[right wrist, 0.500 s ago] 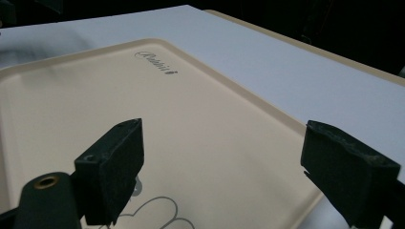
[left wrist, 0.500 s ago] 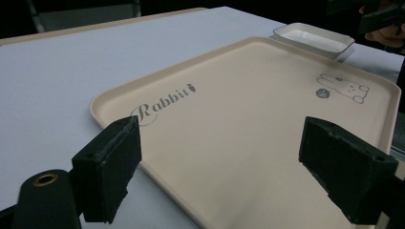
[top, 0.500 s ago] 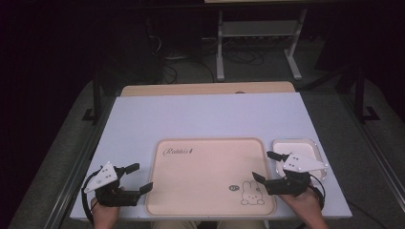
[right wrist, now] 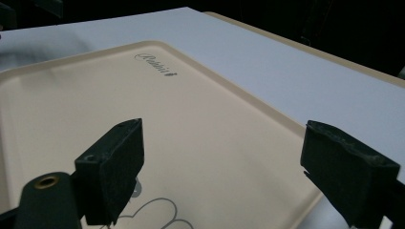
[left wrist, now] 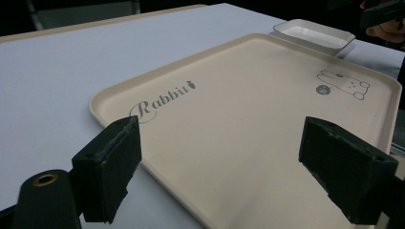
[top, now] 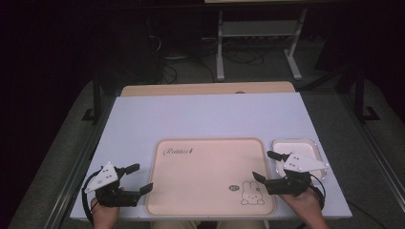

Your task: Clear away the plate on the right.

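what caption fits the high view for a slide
Two open grippers, left gripper and right gripper, flank a beige rabbit tray.

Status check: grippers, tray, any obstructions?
Left gripper and right gripper open, empty, flanking tray. Tray flat on table. White dish beside it. Nothing blocking.

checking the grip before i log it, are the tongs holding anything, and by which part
Nothing is held. Left tongs and right tongs both stand open at opposite edges of the beige tray.

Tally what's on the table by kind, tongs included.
Beige tray: 1
White dish: 1
Tongs, both open and empty: 2, left tongs and right tongs
Total: 4
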A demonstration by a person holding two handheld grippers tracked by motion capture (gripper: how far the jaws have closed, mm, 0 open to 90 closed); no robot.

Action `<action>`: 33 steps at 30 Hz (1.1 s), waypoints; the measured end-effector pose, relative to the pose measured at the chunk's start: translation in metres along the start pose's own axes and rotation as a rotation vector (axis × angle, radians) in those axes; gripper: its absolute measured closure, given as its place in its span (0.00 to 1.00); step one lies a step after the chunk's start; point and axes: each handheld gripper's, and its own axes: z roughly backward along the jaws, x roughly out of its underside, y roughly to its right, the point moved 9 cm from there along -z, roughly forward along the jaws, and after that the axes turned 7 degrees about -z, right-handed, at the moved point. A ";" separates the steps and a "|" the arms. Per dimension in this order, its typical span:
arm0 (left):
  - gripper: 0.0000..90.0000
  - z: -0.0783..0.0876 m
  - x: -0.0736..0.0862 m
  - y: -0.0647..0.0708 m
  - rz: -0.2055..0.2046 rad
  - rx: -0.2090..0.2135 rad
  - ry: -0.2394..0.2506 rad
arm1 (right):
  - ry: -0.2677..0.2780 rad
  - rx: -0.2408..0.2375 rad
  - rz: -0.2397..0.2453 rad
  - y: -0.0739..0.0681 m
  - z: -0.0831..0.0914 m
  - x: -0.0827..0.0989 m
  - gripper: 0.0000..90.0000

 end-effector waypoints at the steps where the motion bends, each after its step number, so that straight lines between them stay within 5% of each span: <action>1: 0.16 0.000 0.000 0.000 0.000 0.000 0.000 | 0.000 0.000 0.000 0.000 0.000 0.000 0.16; 33: 0.16 0.003 -0.001 0.000 0.005 0.006 0.017 | 0.003 0.007 -0.022 0.006 0.016 0.004 0.16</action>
